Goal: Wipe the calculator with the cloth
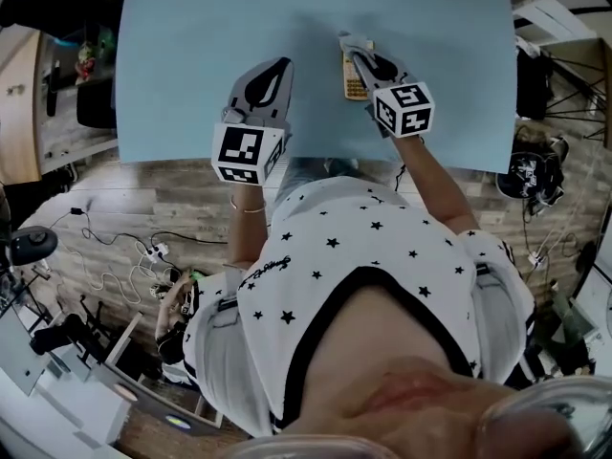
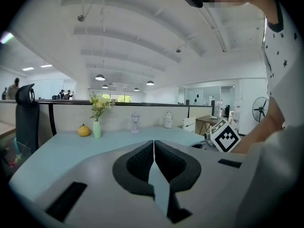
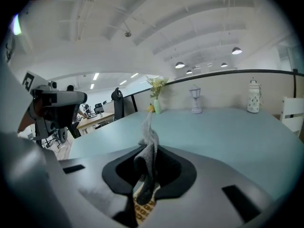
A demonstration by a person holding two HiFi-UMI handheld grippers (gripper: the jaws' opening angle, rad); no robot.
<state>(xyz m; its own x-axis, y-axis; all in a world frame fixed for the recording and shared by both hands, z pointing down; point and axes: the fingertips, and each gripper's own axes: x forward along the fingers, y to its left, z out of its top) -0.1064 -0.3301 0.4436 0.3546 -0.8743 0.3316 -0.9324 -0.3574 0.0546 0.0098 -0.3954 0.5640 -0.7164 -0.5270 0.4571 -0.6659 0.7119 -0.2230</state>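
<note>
In the head view my right gripper lies over the near right part of the light blue table, shut on a grey cloth. Under it lies the yellowish calculator, partly hidden by the gripper. The right gripper view shows the cloth pinched upright between the jaws of that gripper, with calculator keys just below. My left gripper rests on the table to the left, apart from the calculator. Its black pads meet in the left gripper view, with nothing between them.
Along the table's far edge stand a vase of flowers, an orange fruit, a small lantern and a white jar, before a low partition. Cables lie on the wooden floor beside the near edge.
</note>
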